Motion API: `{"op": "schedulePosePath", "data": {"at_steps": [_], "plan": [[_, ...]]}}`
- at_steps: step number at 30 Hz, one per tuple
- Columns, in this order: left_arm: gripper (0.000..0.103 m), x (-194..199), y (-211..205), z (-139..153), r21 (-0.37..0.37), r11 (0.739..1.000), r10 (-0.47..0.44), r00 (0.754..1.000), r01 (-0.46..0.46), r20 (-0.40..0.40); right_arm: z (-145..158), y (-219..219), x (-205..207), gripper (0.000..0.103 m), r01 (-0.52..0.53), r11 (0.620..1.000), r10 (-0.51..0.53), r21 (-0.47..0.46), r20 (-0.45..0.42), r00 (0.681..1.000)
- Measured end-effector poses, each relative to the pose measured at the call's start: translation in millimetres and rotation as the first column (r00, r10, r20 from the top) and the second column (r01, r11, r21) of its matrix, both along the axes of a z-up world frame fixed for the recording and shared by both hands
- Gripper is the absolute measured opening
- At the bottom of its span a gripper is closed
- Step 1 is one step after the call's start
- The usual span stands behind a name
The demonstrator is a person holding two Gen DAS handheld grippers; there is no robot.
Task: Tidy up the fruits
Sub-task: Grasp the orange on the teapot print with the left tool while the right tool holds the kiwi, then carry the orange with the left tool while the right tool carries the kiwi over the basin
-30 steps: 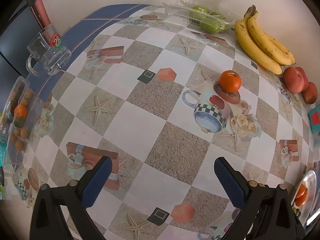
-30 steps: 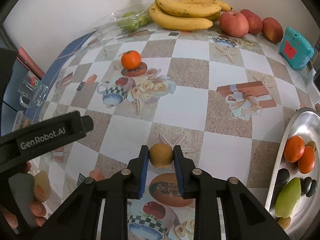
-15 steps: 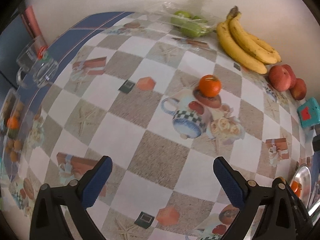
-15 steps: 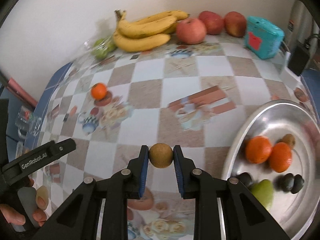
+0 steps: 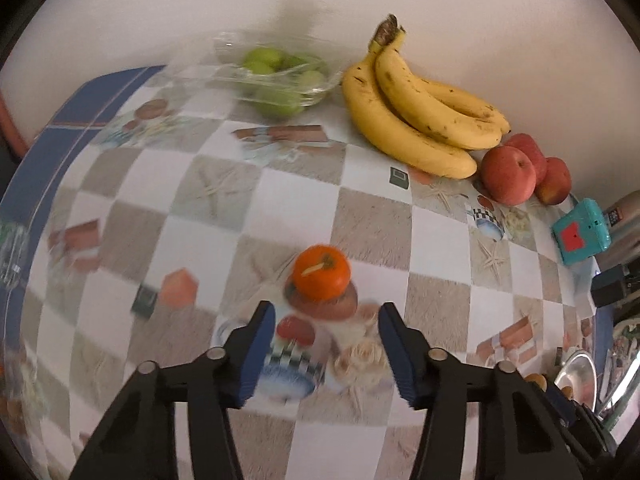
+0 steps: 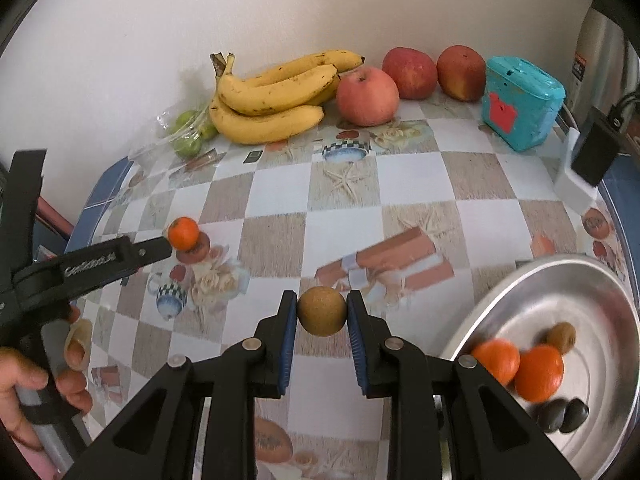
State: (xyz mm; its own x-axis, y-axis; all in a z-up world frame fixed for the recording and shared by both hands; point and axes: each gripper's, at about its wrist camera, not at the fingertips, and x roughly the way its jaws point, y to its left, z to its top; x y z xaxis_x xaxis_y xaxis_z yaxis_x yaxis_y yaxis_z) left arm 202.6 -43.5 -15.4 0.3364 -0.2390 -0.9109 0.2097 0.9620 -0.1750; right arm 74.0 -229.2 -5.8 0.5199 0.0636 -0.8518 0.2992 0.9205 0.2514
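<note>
I've got the brown fruit pinched in the R gripper, above the cloth, tray w/ oranges just right.

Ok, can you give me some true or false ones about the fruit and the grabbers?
1. The right gripper holds a brown fruit. True.
2. The tray is empty. False: it holds oranges and small dark fruits.
3. The left gripper grips the orange. False: its jaws have just been closing but are apart, short of it.
4. The bananas lie beside the apples. True.
5. The green fruits are loose. False: they are in clear wrapping.
</note>
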Motion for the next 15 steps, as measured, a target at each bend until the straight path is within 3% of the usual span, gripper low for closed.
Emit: {"op": "schedulePosePath", "data": {"at_steps": [5,11,15], "plan": [[0.056,17,-8,-9,0.013,1.000,-0.008,1.000,0.008,0.005,-4,-5,9,0.026,0.004,1.000,-0.004,-0.001,-0.005,1.000],[0.038,27,-8,-20,0.031,1.000,-0.001,1.000,0.002,-0.016,-8,-6,15,0.026,0.002,1.000,-0.002,0.002,-0.012,1.000],[0.037,25,-7,-19,0.030,1.000,0.000,1.000,0.001,-0.010,-9,-6,14,0.026,0.005,1.000,-0.005,-0.002,-0.020,1.000]]}}
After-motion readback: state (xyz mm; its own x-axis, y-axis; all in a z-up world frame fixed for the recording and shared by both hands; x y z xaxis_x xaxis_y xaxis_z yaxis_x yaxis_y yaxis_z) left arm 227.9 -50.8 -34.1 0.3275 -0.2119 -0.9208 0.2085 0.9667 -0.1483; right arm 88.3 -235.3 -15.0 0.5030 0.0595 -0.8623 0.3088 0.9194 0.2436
